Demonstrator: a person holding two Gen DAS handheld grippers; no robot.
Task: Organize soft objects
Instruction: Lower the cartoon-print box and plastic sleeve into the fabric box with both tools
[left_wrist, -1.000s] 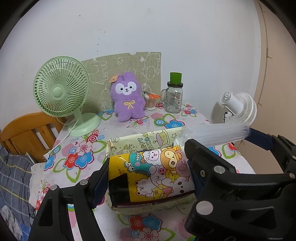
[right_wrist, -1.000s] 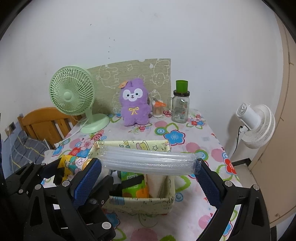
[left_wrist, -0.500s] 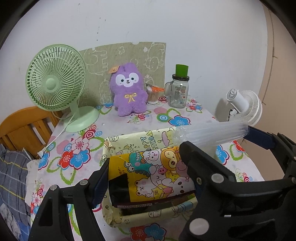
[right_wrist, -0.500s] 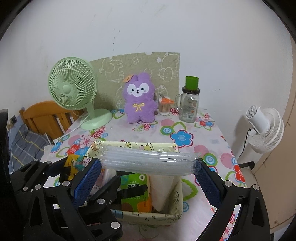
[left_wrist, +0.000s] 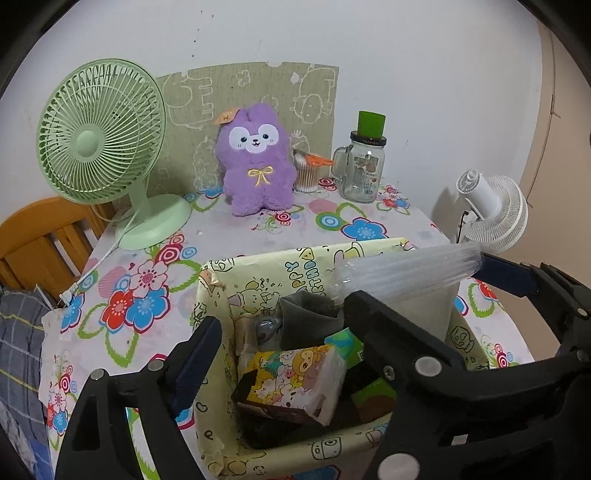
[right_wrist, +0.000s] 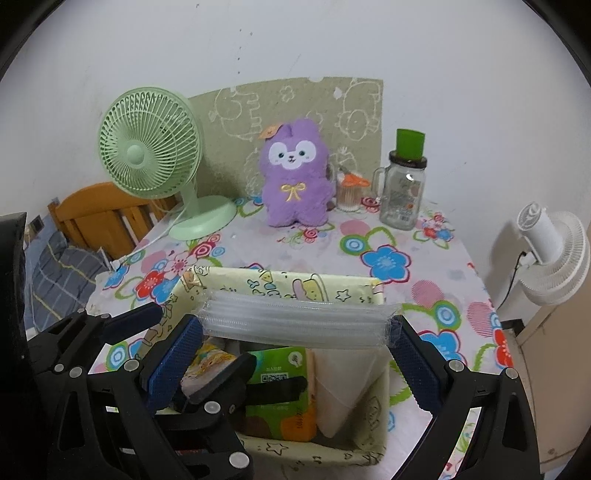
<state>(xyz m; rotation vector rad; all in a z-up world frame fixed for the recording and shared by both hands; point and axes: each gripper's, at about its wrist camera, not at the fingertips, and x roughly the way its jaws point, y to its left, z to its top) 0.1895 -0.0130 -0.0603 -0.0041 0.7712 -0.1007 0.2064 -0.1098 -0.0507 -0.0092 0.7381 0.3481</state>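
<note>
A pale yellow cartoon-print storage box (left_wrist: 280, 266) (right_wrist: 280, 282) stands on the flowered table. In it lie a yellow cartoon tissue pack (left_wrist: 295, 380), a grey cloth (left_wrist: 306, 314), a green pack (right_wrist: 280, 384) and a white folded cloth (right_wrist: 347, 384). My left gripper (left_wrist: 284, 325) is open above the box, the tissue pack lying loose below it. My right gripper (right_wrist: 295, 328) is shut on a clear plastic-wrapped roll (right_wrist: 295, 323) (left_wrist: 406, 271), held level over the box. A purple plush (left_wrist: 256, 162) (right_wrist: 293, 173) sits at the back.
A green desk fan (left_wrist: 99, 136) (right_wrist: 151, 151) stands back left with its cord along the table edge. A glass jar with green lid (left_wrist: 364, 162) (right_wrist: 404, 188) and a cotton-swab cup (left_wrist: 308, 173) stand back right. A white fan (right_wrist: 554, 254) is off the right edge, a wooden chair (right_wrist: 99, 210) left.
My left gripper opened and let go of the yellow tissue pack, which dropped into the box. Both grippers moved forward and over the box. The right one still holds the clear roll.
</note>
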